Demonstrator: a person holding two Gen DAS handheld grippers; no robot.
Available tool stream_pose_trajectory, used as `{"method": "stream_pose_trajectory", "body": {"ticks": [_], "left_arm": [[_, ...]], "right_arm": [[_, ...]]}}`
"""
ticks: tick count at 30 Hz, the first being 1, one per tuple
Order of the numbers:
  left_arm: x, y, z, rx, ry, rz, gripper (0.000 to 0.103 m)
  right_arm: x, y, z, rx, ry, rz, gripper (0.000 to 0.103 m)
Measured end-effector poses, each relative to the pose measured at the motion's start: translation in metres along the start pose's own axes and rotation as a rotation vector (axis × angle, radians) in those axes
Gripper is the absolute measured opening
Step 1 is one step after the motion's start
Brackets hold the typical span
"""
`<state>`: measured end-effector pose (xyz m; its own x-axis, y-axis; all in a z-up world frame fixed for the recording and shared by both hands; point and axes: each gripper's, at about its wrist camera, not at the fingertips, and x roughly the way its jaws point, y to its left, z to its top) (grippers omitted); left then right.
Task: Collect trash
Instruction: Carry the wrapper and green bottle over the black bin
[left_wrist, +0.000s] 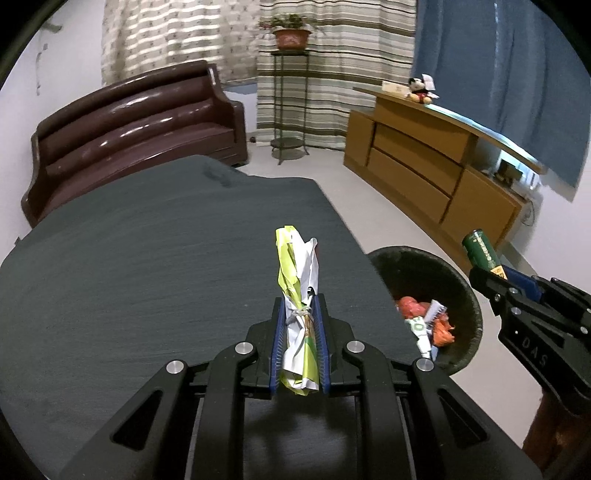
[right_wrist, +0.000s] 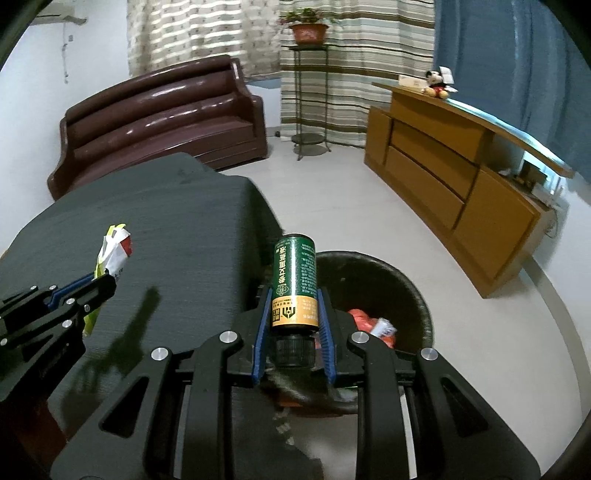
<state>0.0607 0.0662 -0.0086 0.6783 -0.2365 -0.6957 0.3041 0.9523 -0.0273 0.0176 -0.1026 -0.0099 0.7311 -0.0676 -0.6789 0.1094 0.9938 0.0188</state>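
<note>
Holding two pieces of trash, both due for the bin.

Item 1: green bottle (right_wrist: 294, 282), gold band near its black cap, clamped cap-end toward me between the blue pads of my right gripper (right_wrist: 294, 317). It hangs over the near rim of the dark bin (right_wrist: 413, 284), which stands on the floor just beside the table (right_wrist: 166, 221).

Item 2: crumpled wrapper (left_wrist: 297, 295), yellow-green and white, pinched upright in my left gripper (left_wrist: 299, 332), over the table's dark top and short of the bin.

Bin contents: orange scraps (left_wrist: 441, 328) and a white-and-green wrapper; plenty of room, I judge.

Handling note, bottle: I would carry it further over the bin's middle before opening, since at the rim it could strike the edge and roll off across the floor. Tip the base downward and release low.

Handling note, wrapper: light, likely to drift or cling to a pad. I would swing it right, clear of the other gripper, and open wide above the bin.
</note>
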Motion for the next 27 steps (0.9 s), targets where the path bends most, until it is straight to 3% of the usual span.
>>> {"method": "stream_pose_trajectory", "body": {"ticks": [15,27], "left_arm": [[0.009,-0.059,0.008,0.082,-0.029,-0.066,0.017],[0.029,-0.070,0.013,0.110,-0.006,-0.073,0.017]], "right_arm": [[-0.007,-0.045,-0.001,0.068,-0.024,-0.060,0.023],[0.002,-0.055,-0.002,0.089,-0.022,-0.092,0.023]]}}
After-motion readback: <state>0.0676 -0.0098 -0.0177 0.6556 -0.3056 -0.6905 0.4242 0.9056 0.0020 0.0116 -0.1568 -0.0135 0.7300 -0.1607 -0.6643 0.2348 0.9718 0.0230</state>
